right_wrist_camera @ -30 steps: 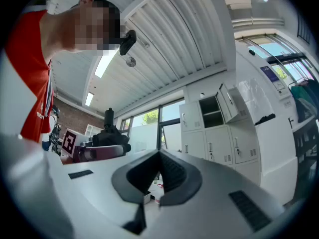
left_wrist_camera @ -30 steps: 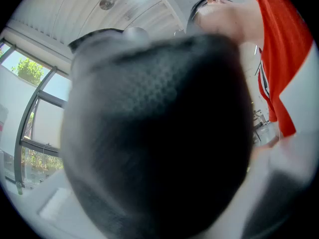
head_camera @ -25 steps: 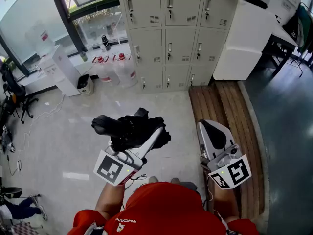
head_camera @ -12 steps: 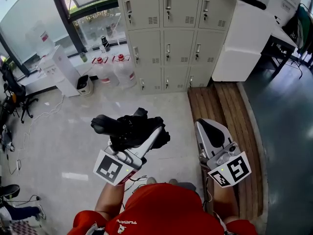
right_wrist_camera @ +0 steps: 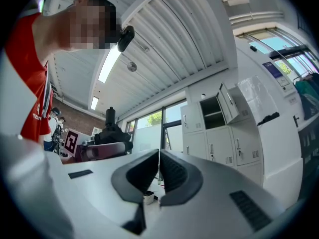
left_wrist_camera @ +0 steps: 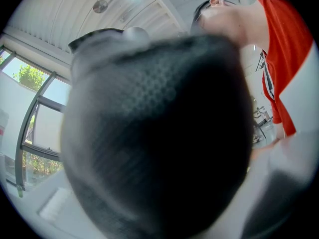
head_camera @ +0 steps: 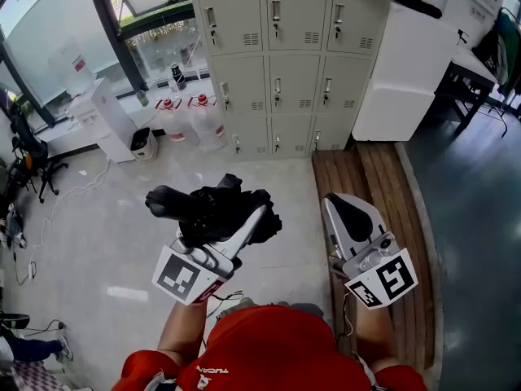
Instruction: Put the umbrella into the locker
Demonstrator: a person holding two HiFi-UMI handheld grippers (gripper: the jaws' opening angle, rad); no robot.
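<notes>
The black folded umbrella lies across the jaws of my left gripper, which is shut on it at waist height. In the left gripper view the umbrella's dark fabric fills nearly the whole picture. My right gripper is held beside it on the right, shut and empty; its pads meet in the right gripper view. The beige lockers stand ahead across the floor. One upper locker stands with its door open in the right gripper view.
Large water bottles, a white dispenser and a small bin stand left of the lockers. A white cabinet flanks them on the right, above a wooden floor strip. An office chair is far left.
The person has stepped toward the lockers, which now sit a little nearer and lower in the head view. Both grippers travelled along, grips unchanged.
</notes>
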